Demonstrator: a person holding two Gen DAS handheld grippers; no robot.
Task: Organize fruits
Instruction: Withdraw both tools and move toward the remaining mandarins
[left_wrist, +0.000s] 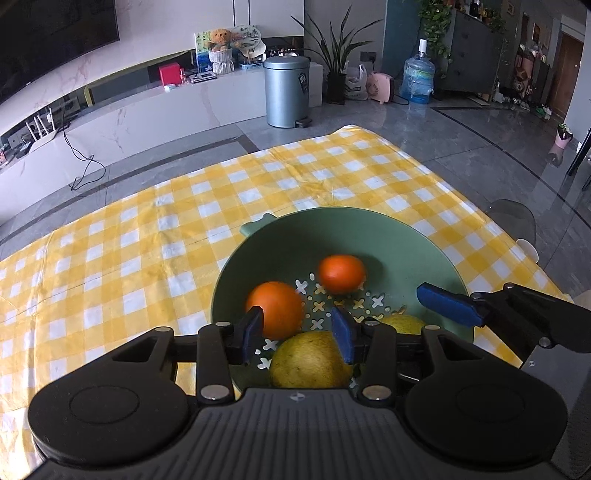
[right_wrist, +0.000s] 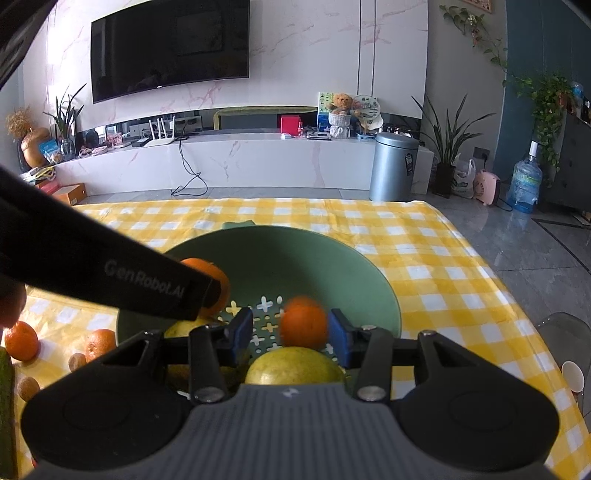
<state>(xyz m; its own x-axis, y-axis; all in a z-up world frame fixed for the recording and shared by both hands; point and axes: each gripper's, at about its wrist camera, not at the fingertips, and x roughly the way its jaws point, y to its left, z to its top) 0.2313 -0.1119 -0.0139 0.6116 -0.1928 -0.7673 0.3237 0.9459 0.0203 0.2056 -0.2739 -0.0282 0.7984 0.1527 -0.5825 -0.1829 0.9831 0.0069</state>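
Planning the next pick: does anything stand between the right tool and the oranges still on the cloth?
Yes: the left tool's body slants over the bowl's left side, between the right tool and those oranges.

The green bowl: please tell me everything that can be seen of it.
The green bowl is round, deep and matte, likely plastic, with a small tab on its far rim. Cross-shaped holes pierce its bottom, like a strainer. It stands upright on the yellow checked tablecloth. Inside lie two oranges and two yellow-green fruits. Both grippers hang over its near side.
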